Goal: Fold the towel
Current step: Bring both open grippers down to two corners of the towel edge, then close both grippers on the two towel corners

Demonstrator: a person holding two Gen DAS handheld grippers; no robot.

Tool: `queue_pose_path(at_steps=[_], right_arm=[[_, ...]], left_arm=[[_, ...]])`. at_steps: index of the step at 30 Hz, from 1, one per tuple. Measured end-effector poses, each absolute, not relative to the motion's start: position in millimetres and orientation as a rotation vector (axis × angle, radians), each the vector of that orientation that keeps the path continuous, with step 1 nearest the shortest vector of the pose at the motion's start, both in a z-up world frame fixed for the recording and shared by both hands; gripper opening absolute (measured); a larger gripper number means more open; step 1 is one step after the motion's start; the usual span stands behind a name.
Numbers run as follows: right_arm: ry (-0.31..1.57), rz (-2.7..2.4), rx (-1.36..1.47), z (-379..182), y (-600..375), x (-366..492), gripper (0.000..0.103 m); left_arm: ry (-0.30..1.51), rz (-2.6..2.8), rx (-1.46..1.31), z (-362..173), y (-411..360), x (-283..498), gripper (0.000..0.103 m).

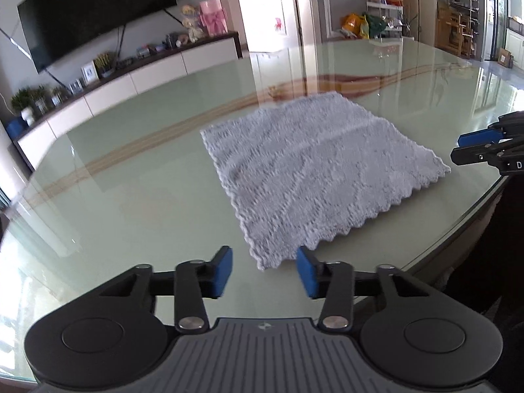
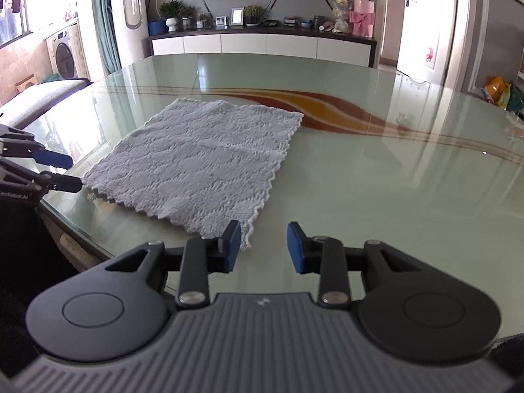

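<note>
Towel (image 1: 314, 167): white, flat, unfolded, frame centre, on glass table (image 1: 131, 177). Left gripper (image 1: 264, 270): jaws wide apart, empty, lower centre. Right gripper (image 2: 264, 245): same, empty.

glass table (image 2: 376, 196) | wall TV (image 1: 95, 9) | white sideboard (image 2: 262, 46) | washing machine (image 2: 65, 54)

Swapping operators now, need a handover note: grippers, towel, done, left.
Left gripper: jaws open, empty, just short of the towel's near corner.
Right gripper: jaws open, empty, at the other near corner, no grip yet.
Towel: spread flat, unfolded, on the glass table near its front edge.
Done: nothing folded.
Left: probably pinch both near corners, carry them over to the far edge, then fold again.
</note>
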State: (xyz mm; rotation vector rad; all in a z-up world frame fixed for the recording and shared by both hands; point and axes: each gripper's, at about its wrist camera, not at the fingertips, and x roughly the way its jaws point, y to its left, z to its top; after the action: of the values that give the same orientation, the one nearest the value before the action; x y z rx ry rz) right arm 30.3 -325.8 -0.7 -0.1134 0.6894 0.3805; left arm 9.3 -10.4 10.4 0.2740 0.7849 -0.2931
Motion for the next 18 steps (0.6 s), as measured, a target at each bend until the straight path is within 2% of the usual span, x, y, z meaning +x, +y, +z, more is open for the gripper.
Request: queue_pose_path(at_steps=[8,18], right_arm=[[0.706,0.403,-0.118,-3.4,-322.4,29.7,0.031],[0.732,0.450,-0.139,-4.5,-315.6,27.2,0.031]], left_arm=[[0.831,-0.329,0.245,4.9,-4.2,16.0,0.024],[0.850,-0.389,0.250,6.0,-3.6,22.8,0.023]])
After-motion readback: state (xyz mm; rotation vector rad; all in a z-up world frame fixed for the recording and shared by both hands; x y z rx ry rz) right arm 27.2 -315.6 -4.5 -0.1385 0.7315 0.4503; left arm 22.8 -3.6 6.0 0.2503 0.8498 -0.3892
